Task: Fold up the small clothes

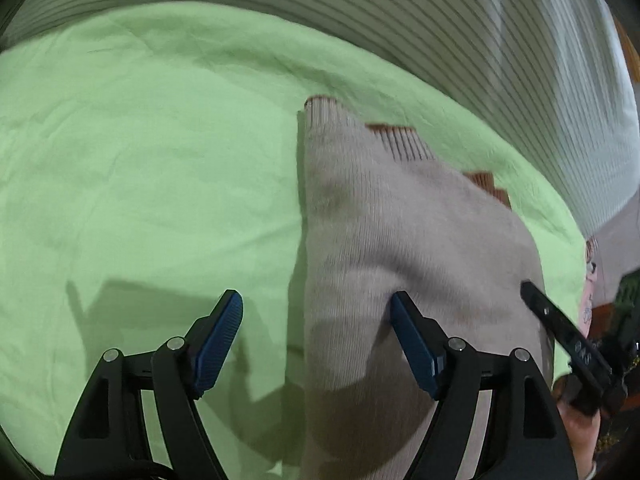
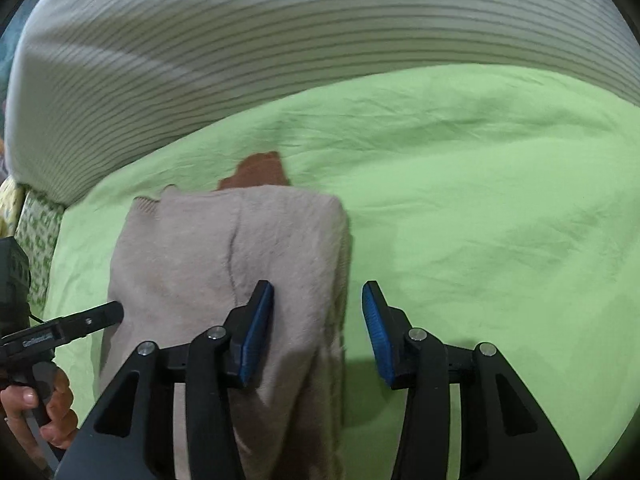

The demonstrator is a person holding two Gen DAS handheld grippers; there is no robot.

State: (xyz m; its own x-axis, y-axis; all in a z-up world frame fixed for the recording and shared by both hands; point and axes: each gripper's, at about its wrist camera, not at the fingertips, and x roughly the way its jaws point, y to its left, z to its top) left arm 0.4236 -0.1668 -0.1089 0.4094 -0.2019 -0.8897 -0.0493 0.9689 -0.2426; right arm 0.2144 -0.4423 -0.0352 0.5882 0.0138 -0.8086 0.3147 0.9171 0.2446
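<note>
Wrinkled green sheet [image 1: 140, 152] covers the bed, with a grey striped blanket [image 2: 280, 40] behind. Between my grippers lies the folded beige sweater [image 2: 224, 264], rust-brown trim at its far edge. My left gripper [image 1: 316, 336] and right gripper [image 2: 318, 332] both gape wide, holding nothing. Their printed lettering is too blurred to read.
</note>
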